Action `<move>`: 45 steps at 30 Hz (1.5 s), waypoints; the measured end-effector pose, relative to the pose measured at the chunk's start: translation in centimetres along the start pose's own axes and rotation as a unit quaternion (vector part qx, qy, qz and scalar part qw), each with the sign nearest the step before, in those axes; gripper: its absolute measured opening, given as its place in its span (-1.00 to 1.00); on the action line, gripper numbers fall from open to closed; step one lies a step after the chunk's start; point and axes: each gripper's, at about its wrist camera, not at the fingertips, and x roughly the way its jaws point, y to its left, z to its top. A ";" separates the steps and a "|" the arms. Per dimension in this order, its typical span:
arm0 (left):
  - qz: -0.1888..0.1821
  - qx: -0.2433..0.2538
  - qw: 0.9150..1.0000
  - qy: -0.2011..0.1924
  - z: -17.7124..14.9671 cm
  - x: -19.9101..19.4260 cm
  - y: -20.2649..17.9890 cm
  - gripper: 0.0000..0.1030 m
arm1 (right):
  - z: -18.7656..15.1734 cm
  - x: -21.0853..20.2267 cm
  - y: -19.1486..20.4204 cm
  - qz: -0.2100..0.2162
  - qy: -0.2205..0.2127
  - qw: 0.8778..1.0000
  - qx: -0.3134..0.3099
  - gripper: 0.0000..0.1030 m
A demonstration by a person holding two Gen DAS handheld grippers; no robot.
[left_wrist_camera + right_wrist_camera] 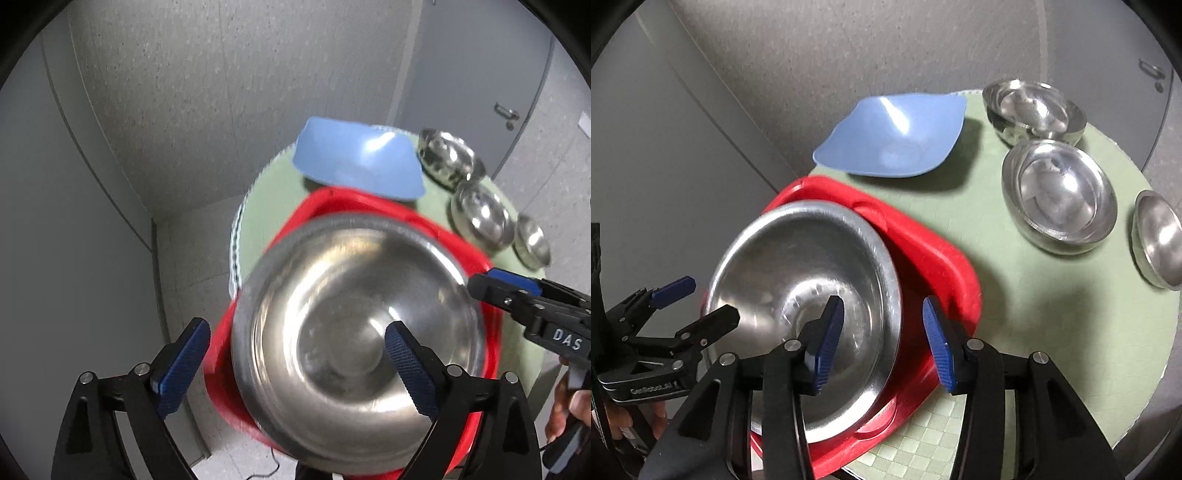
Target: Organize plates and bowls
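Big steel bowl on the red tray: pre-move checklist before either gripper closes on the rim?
1. Left gripper open around the near rim of the large round stainless steel bowl, one finger inside, one outside: ok.
2. Right gripper open astride the opposite rim: ok.
3. Bowl seated level in the red plastic tray: not ok, looks tilted against the tray wall.
4. Tray fully on the round green table: not ok, overhangs the edge.
5. Rim contact with the finger pads: cannot tell, motion blur.
6. Square blue plastic bowl and three small steel bowls apart from the tray: ok.
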 end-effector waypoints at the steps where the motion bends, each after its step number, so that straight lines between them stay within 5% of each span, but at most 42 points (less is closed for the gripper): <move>1: -0.002 0.000 1.000 -0.004 0.4 -0.1 0.0 0.83 | 0.6 -0.4 -0.2 0.005 -0.008 1.000 0.003 -0.11; 6: -0.043 -0.009 0.999 -0.017 4.1 0.4 0.4 0.88 | 4.5 -1.4 -1.7 0.000 -0.039 0.999 0.015 0.01; 10: -0.009 0.010 1.000 -0.026 8.2 2.6 -0.5 0.90 | 8.3 -0.3 -3.3 -0.006 -0.042 0.999 0.014 0.06; 18: 0.004 0.015 0.999 0.038 14.2 11.9 -1.0 0.86 | 15.0 7.2 -5.7 -0.012 0.015 1.000 0.013 0.09; 27: -0.015 0.029 0.992 0.120 15.4 20.2 -2.3 0.09 | 16.6 14.6 -6.3 -0.032 0.073 0.997 0.001 0.08; 31: -0.029 0.041 0.991 0.121 15.3 20.8 -3.1 -0.38 | 16.6 15.7 -6.2 -0.030 0.087 0.996 -0.009 0.01; 35: -0.020 0.057 0.992 0.108 14.9 20.7 -3.7 -0.39 | 16.3 16.1 -5.8 -0.004 0.087 0.996 -0.010 -0.63; 45: -0.046 0.040 0.997 0.053 15.4 15.8 -2.7 -0.45 | 16.3 11.3 -5.1 0.042 0.018 0.999 -0.010 -0.67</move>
